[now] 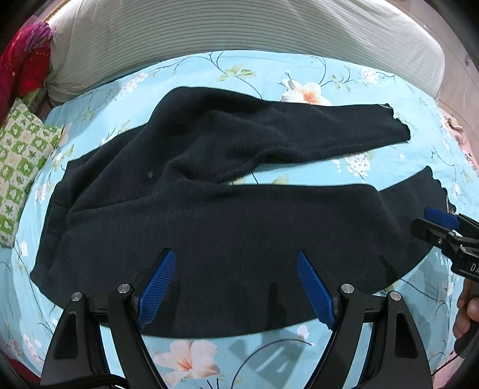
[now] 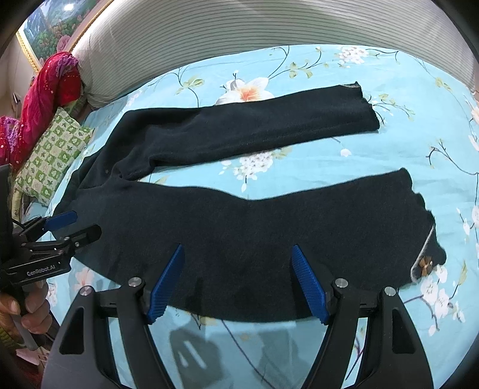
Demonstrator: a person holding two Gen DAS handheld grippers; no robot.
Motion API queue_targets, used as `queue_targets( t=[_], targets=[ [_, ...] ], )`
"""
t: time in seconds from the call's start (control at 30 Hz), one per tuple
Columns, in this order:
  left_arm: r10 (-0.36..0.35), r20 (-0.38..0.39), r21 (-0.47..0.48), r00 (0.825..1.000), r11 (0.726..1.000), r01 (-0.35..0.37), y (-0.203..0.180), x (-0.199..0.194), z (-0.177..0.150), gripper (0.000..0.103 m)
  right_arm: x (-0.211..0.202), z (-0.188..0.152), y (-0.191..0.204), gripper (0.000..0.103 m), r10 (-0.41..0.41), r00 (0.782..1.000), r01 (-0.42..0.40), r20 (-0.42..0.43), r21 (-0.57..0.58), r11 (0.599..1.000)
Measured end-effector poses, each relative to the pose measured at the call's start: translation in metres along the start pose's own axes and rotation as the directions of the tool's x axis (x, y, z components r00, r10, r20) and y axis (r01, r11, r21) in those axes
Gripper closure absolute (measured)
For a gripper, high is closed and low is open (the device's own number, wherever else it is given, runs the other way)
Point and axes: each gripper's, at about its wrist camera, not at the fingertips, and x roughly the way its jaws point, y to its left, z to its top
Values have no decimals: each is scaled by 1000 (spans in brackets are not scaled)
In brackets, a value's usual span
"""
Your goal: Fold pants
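Floral blue bedsheet (image 1: 269, 68) covers the bed, striped headboard (image 1: 239, 27) along the top of frame. Dark pants (image 1: 224, 227) lie flat mid-frame, unfolded, legs splayed toward the right, waist at left. Left gripper (image 1: 236, 284) hangs over the near leg at bottom centre, jaws spread wide, nothing between them. Right gripper (image 2: 238, 278) likewise: wide open, empty, above the near leg. Green checked pillow (image 2: 51, 155) and red cloth (image 2: 48, 98) at left edge.

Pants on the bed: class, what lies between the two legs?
Only bare floral bedsheet lies between the two legs of the pants, seen most plainly in the right wrist view.
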Motion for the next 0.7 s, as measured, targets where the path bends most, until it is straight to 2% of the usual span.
queue_targets(
  t=[0.27,0.5,0.7],
  targets=[
    [-7,9,55,1000,998,7,3,7,40,20,6,37,-23,27,-15,1000,15,14,25,1000],
    [-29,1,122,1000,992,28,4,25,93,20,11,85,-57,25,-42,998,40,50,50,998],
    [-17,-3,223,1000,975,17,-4,46,138,19,27,119,-86,25,-54,998,51,31,91,995]
  ],
)
